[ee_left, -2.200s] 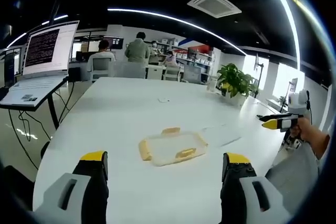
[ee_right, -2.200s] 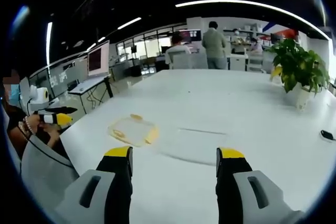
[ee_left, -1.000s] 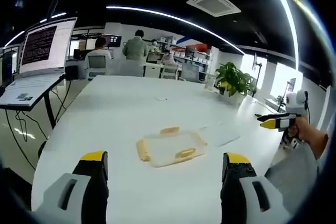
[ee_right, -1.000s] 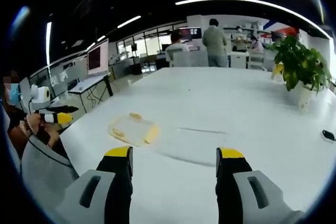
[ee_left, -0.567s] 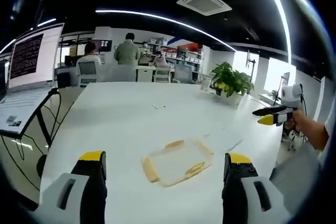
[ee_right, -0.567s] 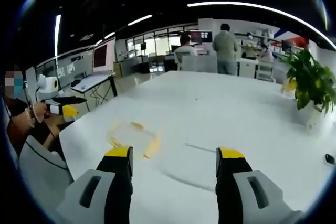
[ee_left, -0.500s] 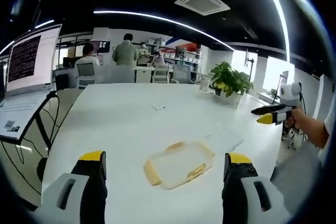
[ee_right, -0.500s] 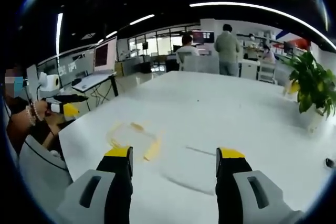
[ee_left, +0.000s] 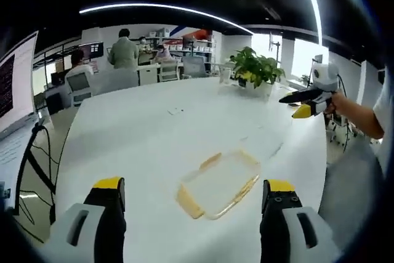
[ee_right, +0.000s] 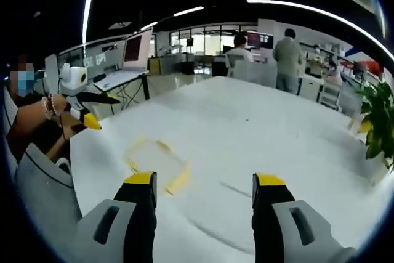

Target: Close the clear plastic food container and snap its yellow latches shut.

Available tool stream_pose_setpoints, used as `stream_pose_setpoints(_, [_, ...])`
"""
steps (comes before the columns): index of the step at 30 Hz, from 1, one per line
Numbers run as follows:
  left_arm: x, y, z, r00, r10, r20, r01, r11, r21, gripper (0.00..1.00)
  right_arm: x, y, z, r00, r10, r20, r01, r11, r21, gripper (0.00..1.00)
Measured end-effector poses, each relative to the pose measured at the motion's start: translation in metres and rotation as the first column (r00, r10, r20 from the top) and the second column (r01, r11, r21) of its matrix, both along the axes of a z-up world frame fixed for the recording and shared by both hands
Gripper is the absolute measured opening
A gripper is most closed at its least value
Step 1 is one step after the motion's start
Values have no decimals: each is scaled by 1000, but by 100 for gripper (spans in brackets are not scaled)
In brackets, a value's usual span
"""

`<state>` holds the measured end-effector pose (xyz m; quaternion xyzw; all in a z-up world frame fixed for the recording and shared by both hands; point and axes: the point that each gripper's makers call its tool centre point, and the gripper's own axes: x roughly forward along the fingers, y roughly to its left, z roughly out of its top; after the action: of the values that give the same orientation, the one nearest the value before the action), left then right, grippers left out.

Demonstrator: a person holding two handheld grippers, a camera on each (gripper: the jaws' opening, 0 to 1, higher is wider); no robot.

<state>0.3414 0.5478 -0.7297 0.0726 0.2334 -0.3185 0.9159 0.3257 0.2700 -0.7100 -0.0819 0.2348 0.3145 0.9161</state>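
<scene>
Nothing is gripped yet; this looks like the approach, with both claws hovering above the white surface [ee_left: 135, 140] and neither touching the clear plastic food container [ee_left: 220, 183].

In the left gripper view the left claw [ee_left: 194, 192] stands wide open and empty, its yellow-tipped jaws spread to either side. The container lies flat on the surface just beyond and between them, a little nearer the right jaw, angled so one corner points away. Yellow latches [ee_left: 189, 199] show along its near-left and right edges. I cannot tell whether its lid is fully seated.

The right claw [ee_right: 203, 183] is likewise wide open and holds nothing. In the right gripper view the container [ee_right: 157, 161] sits ahead and to the left of the left jaw, near the surface's edge. The left claw [ee_right: 92, 110] appears at far left, held in a hand [ee_right: 58, 118]; the right claw [ee_left: 300, 104] shows at the right of the left gripper view.

Next, I judge, the claws need to come down over the container, press the lid flat, then push each latch down in turn. A potted plant [ee_left: 253, 69] stands at the far end, well apart.
</scene>
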Motion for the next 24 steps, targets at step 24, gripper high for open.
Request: stream_pose_setpoints(24, [13,-19,-35,856,-484,-181,516,778,360,77,16,63,-32,877,459,-142,-480,829,-288,59])
